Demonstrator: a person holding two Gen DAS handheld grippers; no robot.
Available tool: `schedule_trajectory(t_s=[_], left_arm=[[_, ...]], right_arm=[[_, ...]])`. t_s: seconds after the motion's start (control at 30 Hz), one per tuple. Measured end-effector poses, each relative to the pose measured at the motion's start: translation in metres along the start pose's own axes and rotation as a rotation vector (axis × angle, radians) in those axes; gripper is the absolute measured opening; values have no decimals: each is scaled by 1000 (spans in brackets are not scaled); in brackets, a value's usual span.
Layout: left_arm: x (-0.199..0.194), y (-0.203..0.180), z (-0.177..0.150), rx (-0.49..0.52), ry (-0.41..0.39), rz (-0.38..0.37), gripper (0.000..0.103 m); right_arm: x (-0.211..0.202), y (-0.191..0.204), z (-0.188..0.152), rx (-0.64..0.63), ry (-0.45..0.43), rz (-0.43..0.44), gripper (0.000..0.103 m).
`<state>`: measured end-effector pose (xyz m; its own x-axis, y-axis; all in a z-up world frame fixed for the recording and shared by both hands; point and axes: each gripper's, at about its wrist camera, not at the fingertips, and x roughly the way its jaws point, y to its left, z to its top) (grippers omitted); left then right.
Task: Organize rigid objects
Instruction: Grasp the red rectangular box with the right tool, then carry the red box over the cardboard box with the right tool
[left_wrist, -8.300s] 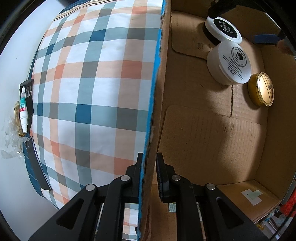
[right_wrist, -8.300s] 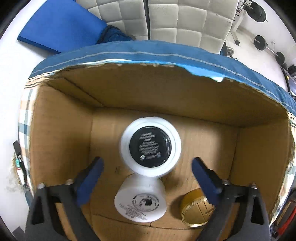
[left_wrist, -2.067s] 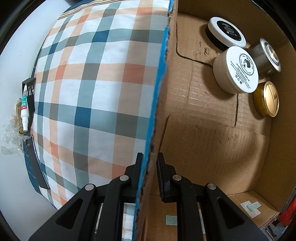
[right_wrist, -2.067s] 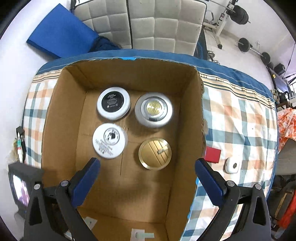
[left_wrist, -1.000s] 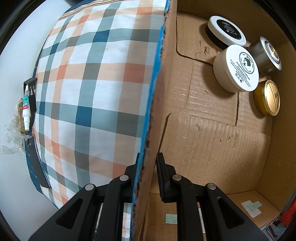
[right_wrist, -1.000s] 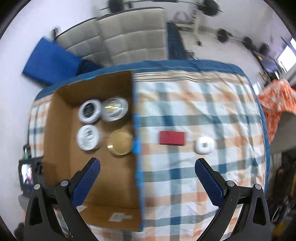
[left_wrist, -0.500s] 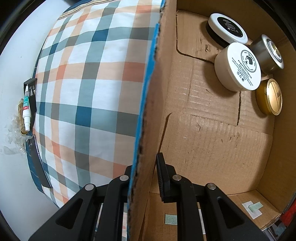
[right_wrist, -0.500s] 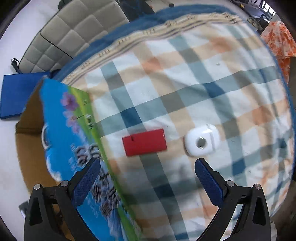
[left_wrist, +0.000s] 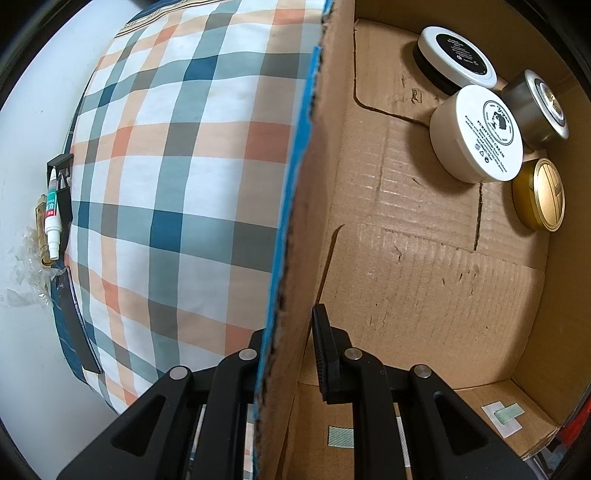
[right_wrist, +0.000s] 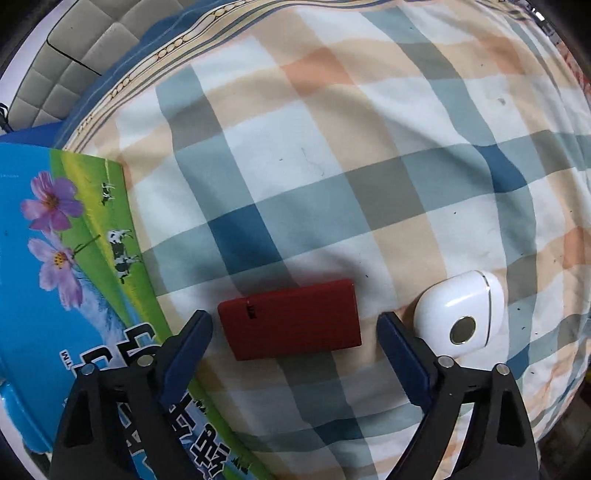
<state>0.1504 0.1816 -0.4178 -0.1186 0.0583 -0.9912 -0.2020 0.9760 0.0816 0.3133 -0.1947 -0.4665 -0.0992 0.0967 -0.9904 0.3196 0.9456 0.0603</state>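
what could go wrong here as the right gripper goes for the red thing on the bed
The right hand-held gripper is closing with the red case between its blue fingers but untouched. It lies flat on soft bedding, so the fingers may press it in or skid it. The right finger sits close to the white case and could nudge it.

Red flat case (right_wrist: 291, 323), white glossy case (right_wrist: 460, 314), plaid cloth (right_wrist: 332, 155) in blue, orange, white, brown cardboard box (left_wrist: 424, 258), gold tin (left_wrist: 541, 194)
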Motion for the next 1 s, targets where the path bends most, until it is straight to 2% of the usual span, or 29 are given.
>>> schedule_trajectory(t_s=[0.03, 0.1, 0.2, 0.27, 0.47, 0.6, 0.67, 0.77, 1.0], left_arm=[[0, 0, 0, 0, 1, 0, 12], [1, 0, 0, 1, 1, 2, 12], [1, -1, 0, 2, 1, 2, 12], [1, -1, 0, 4, 0, 3, 12], [1, -2, -1, 5, -1, 4, 12], [-1, -3, 0, 8, -4, 4, 12], [-1, -3, 0, 7, -4, 2, 12], [-2, -2, -1, 2, -3, -2, 12], [-3, 1, -2, -4, -7, -8, 12]], right_arm=[[-1, 7, -4, -24, -16, -42, 75], [-2, 12, -8, -42, -18, -73, 74], [-13, 14, -18, -42, -47, -68, 74], [-32, 19, -29, -61, -101, -64, 74], [-103, 31, -65, -107, -219, 26, 74], [-152, 46, -74, -174, -275, 80, 74], [-168, 48, -78, -214, -286, 109, 74], [-184, 75, -96, -267, -279, 154, 74], [-176, 127, -130, -365, -227, 219, 74]])
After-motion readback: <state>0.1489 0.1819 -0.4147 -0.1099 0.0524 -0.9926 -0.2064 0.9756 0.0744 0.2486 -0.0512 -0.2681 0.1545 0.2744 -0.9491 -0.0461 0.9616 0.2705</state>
